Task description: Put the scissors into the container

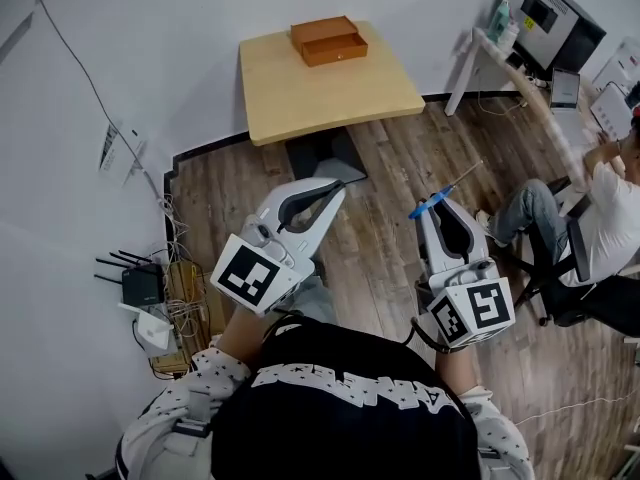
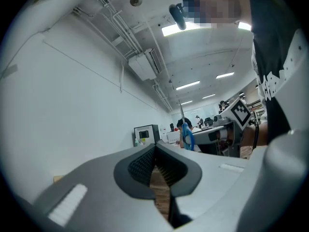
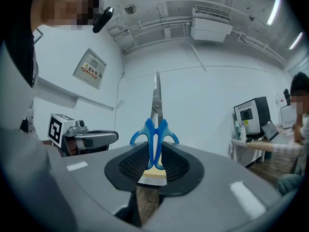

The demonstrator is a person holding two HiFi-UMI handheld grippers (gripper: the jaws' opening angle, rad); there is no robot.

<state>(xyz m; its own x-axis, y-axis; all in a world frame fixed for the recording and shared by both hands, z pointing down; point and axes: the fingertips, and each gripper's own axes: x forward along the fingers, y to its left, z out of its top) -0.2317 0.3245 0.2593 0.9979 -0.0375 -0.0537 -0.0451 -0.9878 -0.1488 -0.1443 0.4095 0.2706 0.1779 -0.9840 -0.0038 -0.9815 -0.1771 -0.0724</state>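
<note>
My right gripper (image 1: pixel 432 208) is shut on blue-handled scissors (image 1: pixel 436 202); their blades stick out past the fingertips, away from me. In the right gripper view the scissors (image 3: pixel 155 129) stand upright, with the handles pinched between the pads of the right gripper (image 3: pixel 155 154). My left gripper (image 1: pixel 335 184) hangs beside it with nothing in it; its jaws (image 2: pixel 154 149) meet at the tips. An orange-brown container (image 1: pixel 329 40) sits on the far side of a light wooden table (image 1: pixel 300 98), well ahead of both grippers.
Wood floor lies between me and the table's dark base (image 1: pixel 322 154). A router and tangled cables (image 1: pixel 150 293) lie on the floor by the left wall. At the right a seated person (image 1: pixel 590 218) works at a desk with a monitor (image 1: pixel 550 10).
</note>
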